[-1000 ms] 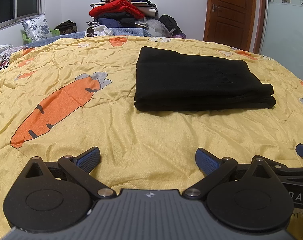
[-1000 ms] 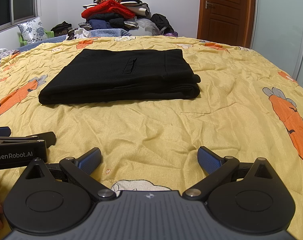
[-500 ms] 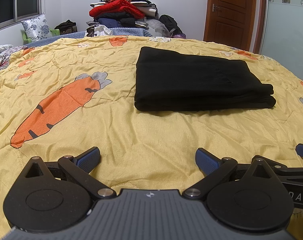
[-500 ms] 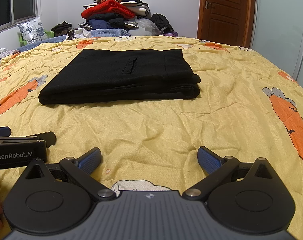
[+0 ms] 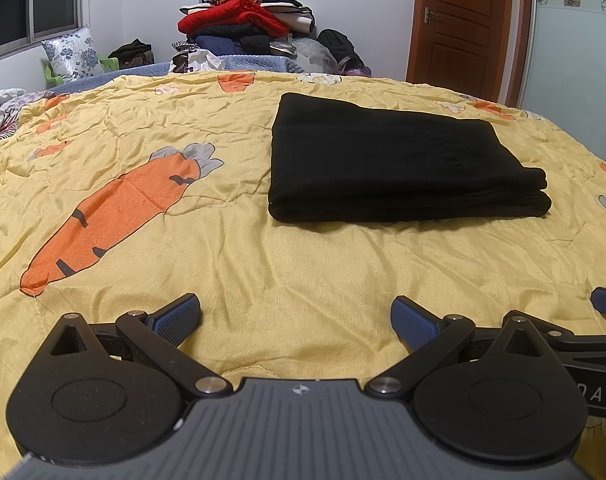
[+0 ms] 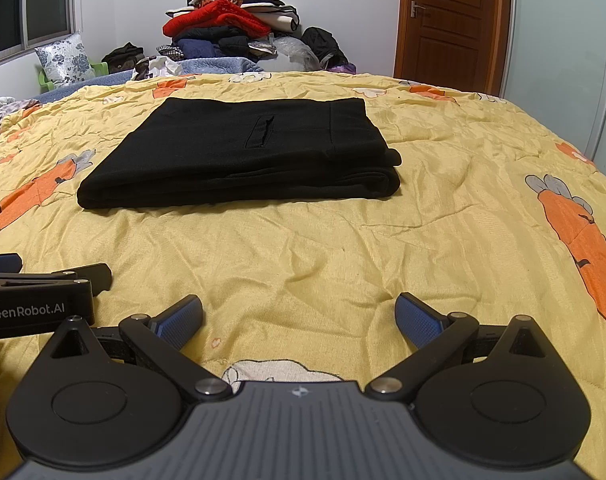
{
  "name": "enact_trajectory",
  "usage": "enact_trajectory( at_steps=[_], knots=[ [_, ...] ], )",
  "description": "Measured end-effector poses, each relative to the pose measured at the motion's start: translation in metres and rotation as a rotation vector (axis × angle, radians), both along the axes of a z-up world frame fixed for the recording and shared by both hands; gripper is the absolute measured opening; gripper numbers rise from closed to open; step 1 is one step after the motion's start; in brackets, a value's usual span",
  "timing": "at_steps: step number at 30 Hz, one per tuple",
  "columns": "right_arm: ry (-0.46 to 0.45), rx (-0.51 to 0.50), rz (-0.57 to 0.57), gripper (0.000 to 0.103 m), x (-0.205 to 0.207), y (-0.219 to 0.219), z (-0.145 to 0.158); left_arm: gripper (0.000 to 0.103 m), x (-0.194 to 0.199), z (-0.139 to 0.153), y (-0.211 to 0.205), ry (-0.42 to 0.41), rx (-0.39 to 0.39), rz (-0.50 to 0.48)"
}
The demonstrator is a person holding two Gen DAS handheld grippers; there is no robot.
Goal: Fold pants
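— Where are the pants (image 5: 399, 164)?
— On the yellow quilt (image 5: 231, 248), folded flat, away from both claws.
— Are the claws holding anything?
— No. The left gripper (image 5: 296, 316) and right gripper (image 6: 299, 314) are spread wide, empty.
— So what's next?
— The folding looks done — maybe nothing.
— Any difference between views?
— Only the right view shows the pocket slit (image 6: 259, 133).

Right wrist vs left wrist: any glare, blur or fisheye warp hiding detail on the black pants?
Right wrist view: sharp, even indoor light, no glare; the black pants still show a pocket slit and layered edges. Left wrist view: equally sharp, but the pants read nearly as a flat black mass. Both views: strong barrel warp bows the yellow quilt and the door; window dark.
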State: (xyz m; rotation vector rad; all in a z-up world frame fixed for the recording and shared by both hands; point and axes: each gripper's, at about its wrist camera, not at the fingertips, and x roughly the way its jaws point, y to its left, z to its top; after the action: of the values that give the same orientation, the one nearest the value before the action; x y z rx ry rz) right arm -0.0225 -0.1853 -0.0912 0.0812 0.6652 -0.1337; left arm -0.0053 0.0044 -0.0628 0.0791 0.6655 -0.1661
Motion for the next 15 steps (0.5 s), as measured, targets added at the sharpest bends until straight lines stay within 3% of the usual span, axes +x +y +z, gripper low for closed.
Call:
enact_trajectory(
  at_steps=[15],
  knots=[
    [0.0, 0.0, 0.0, 0.103, 0.0, 0.0, 0.0, 0.103, 0.0001, 0.0001, -0.0002, 0.0, 0.0, 0.0]
  ],
)
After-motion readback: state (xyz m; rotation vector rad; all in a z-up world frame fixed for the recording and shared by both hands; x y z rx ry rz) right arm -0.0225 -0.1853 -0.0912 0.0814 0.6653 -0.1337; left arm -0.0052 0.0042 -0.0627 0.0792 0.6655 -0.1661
